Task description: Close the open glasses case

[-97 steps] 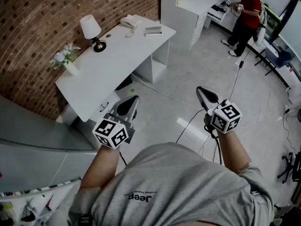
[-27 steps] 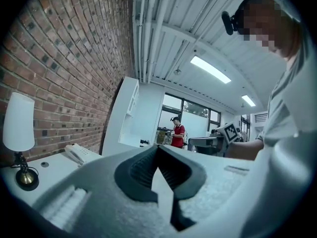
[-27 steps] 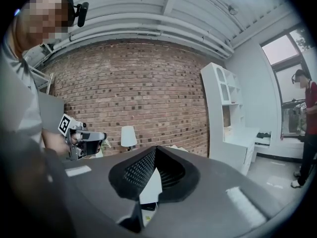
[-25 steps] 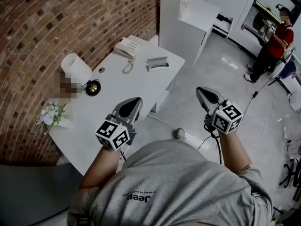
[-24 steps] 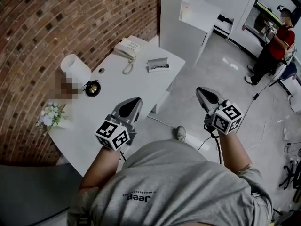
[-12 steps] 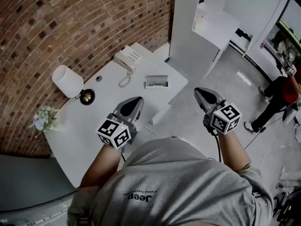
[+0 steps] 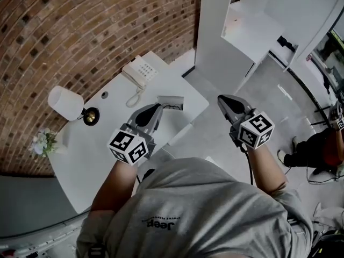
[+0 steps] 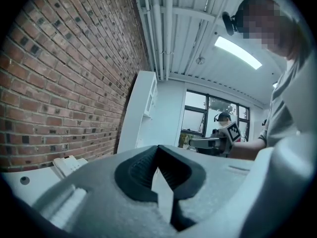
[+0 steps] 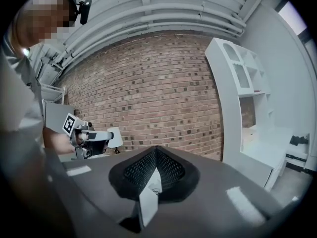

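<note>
White desk (image 7: 92, 140) holds the open glasses case (image 7: 171, 101) by its far corner, just past left gripper (image 7: 152, 113). That and right gripper (image 7: 224, 101) are both closed and empty. Likely approach step; next, reach the case and press its lid down.

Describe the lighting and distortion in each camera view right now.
Head view: evenly lit, sharp, brick wall bowed by the lens. Left gripper view: fisheye, dark corners, ceiling light glaring. Right gripper view: fisheye, dark corners, brick wall crisp.
</note>
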The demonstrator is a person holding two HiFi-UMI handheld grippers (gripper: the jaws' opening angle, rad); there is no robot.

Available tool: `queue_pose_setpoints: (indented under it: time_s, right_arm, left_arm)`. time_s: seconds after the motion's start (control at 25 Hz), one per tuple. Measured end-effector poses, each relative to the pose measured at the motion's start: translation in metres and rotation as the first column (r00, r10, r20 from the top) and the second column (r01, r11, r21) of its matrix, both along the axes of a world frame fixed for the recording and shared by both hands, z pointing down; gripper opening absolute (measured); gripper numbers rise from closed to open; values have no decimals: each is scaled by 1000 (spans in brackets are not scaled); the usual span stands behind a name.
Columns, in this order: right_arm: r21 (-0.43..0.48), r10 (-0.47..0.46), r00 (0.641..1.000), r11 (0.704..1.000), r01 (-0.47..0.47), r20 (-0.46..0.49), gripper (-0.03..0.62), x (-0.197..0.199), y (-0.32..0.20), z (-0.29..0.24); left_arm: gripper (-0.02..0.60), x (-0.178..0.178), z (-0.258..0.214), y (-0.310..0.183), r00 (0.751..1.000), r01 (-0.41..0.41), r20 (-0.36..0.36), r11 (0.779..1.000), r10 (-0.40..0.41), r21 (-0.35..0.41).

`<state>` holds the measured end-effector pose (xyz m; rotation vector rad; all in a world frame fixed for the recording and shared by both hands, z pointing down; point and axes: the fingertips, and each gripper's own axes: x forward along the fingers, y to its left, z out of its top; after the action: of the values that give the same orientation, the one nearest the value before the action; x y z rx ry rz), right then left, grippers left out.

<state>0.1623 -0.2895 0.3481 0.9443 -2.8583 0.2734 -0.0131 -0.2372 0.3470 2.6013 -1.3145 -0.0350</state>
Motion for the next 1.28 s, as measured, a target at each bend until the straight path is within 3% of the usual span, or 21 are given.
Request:
queue_pose_setpoints:
  time_s: [0.2, 0.6, 1.28]
  right_arm:
    - [-14, 30, 1000, 999, -29, 5, 9, -11, -26, 7]
    - [-35, 183, 983, 983, -183, -12, 9, -43, -43, 21]
    - [-74, 141, 990, 987, -142, -25, 9, -47, -62, 35]
  left_arm:
    - [-3, -9, 11, -30, 999, -34, -8, 999, 34, -25]
    - [-2, -50, 32, -76, 982, -191, -5, 980, 191, -49]
    - [-2, -55, 38, -93, 989, -149, 2, 988, 150, -42]
